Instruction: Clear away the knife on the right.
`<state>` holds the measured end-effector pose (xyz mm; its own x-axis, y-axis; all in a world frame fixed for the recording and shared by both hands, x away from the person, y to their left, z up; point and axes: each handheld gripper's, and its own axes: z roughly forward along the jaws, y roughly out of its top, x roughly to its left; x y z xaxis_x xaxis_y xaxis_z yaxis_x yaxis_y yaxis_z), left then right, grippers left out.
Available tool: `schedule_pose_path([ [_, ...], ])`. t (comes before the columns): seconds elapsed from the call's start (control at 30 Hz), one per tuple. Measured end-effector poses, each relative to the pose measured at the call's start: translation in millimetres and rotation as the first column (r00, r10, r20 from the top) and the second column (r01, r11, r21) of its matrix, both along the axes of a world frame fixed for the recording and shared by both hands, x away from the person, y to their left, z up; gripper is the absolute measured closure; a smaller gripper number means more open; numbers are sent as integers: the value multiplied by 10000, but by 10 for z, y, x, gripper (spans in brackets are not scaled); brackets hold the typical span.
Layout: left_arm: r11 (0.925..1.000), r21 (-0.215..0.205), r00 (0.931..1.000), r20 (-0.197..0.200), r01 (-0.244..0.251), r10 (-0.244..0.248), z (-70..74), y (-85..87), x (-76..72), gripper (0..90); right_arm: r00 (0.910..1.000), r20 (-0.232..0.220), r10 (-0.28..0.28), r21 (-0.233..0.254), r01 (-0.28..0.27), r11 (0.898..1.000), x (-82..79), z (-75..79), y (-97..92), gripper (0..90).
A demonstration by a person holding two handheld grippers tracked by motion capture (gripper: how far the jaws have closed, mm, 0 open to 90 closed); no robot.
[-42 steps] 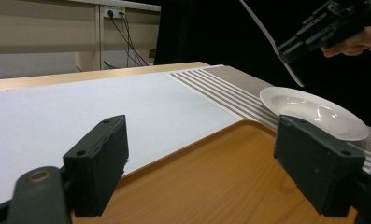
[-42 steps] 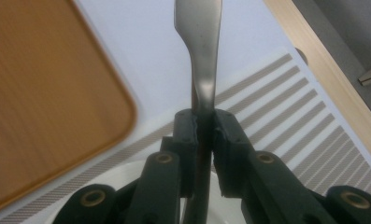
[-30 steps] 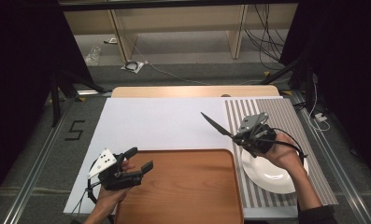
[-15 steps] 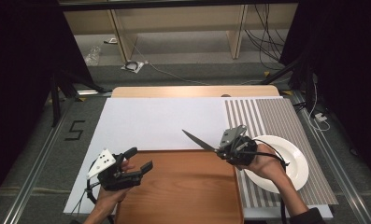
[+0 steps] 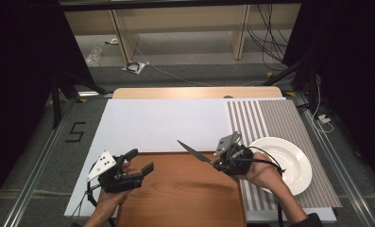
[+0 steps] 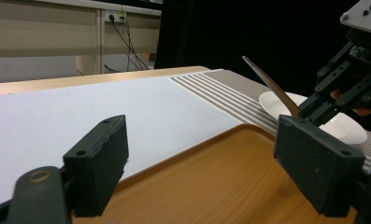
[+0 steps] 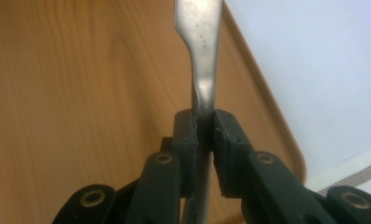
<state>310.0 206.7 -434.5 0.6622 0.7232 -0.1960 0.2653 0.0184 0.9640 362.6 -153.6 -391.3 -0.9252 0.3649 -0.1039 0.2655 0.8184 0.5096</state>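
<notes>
A slim metal utensil (image 5: 194, 152) with a pointed end is held in my right gripper (image 5: 217, 163), which is shut on it. It sticks out to the left over the right part of the brown wooden tray (image 5: 185, 198). In the right gripper view the flat metal utensil (image 7: 199, 37) rises from between the closed jaws of that gripper (image 7: 204, 126), above the tray (image 7: 80, 93). My left gripper (image 5: 140, 161) is open and holds nothing at the tray's left edge. Its own view shows its jaws wide apart (image 6: 206, 163), facing the utensil (image 6: 269, 86) and the right gripper (image 6: 323, 109).
A white plate (image 5: 289, 165) lies on a striped mat (image 5: 265, 118) right of the tray, just behind the right hand. A white sheet (image 5: 161, 123) covers the table beyond the tray. Cables and shelf legs stand on the floor past the table's far edge.
My right gripper has carried the utensil leftward and nearer the person, from above the plate to over the tray's right edge. The left gripper has stayed put.
</notes>
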Motion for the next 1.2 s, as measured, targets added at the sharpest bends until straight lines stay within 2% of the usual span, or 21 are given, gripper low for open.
schedule_pose_path([
  [0.43,10000,-43,10000,91,-15,15,7,4,-9,180,9972,-752,58,-95,-66,9999,-69,-108,128,807],
  [0.77,10000,-92,9999,150,-38,39,13,7,-16,180,9892,-1462,-18,-205,-12,9998,-110,-201,201,808],
  [1.2,10000,-41,9999,162,-46,47,13,4,-16,179,9814,-1904,223,-408,-306,9987,-212,-298,264,808],
])
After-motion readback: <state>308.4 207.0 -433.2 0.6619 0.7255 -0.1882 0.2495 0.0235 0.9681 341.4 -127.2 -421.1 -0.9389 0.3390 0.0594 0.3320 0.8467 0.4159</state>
